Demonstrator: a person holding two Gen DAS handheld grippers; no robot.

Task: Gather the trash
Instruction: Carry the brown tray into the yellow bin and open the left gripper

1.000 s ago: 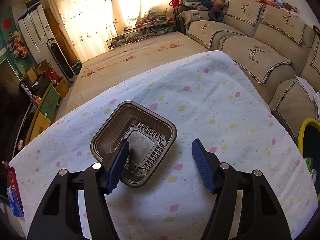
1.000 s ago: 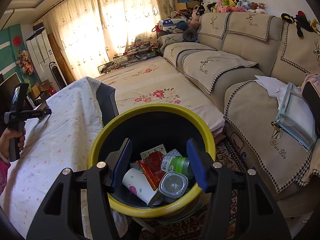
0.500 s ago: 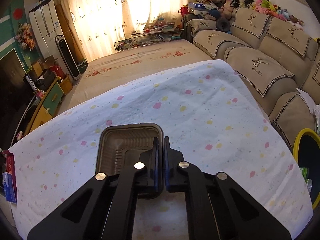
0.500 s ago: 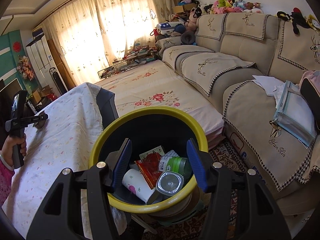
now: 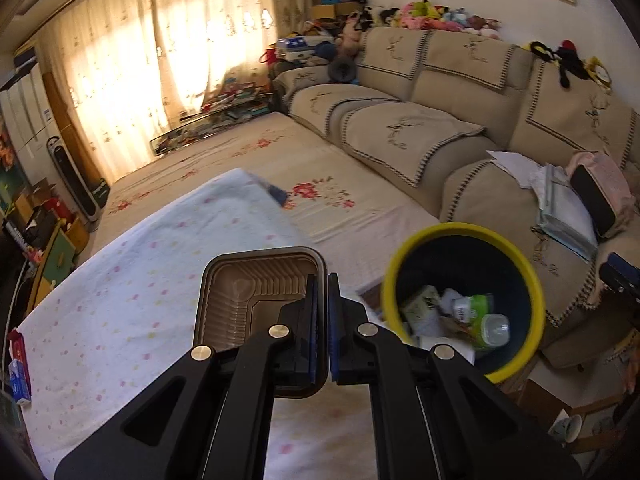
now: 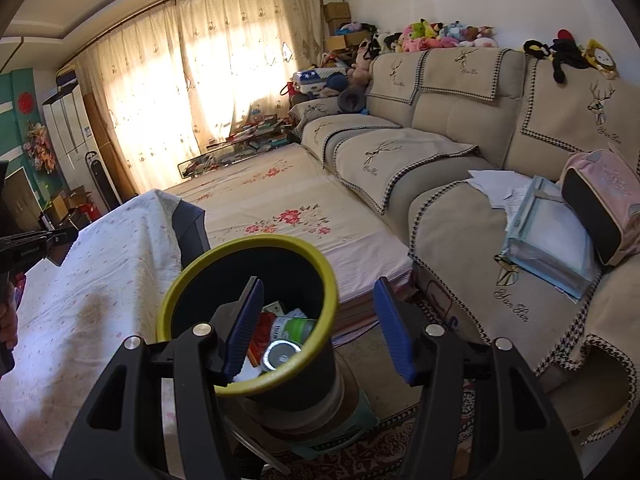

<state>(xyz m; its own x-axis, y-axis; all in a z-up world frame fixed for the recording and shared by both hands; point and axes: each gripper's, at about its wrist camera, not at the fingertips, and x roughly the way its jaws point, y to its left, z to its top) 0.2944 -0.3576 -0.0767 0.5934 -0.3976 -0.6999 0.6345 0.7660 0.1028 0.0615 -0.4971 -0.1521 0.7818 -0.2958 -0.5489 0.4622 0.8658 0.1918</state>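
The brown plastic food tray [image 5: 256,296] is pinched by the left gripper [image 5: 322,304], whose blue pads [image 5: 312,320] are pressed together on the tray's right-hand wall. A second ago those fingers were spread on either side of the tray as it lay on the spotted tablecloth [image 5: 132,312]; half a second ago they had already closed on its wall. Since then the tray has been lifted off the cloth and carried sideways, so that the yellow-rimmed trash bin [image 5: 532,292], earlier only a sliver at the right edge of the left wrist view, is now seen whole just beside the tray, with a green-labelled bottle [image 5: 484,320] and other rubbish inside.

The right gripper [image 6: 318,322] is held with its fingers spread and nothing between them, as in the earlier frames. In its view the bin [image 6: 176,296] has shifted leftwards and now lies mostly behind the left finger, whereas before it was centred between both. At that view's left edge the left gripper [image 6: 48,242] is seen above the cloth [image 6: 100,264], larger than before.
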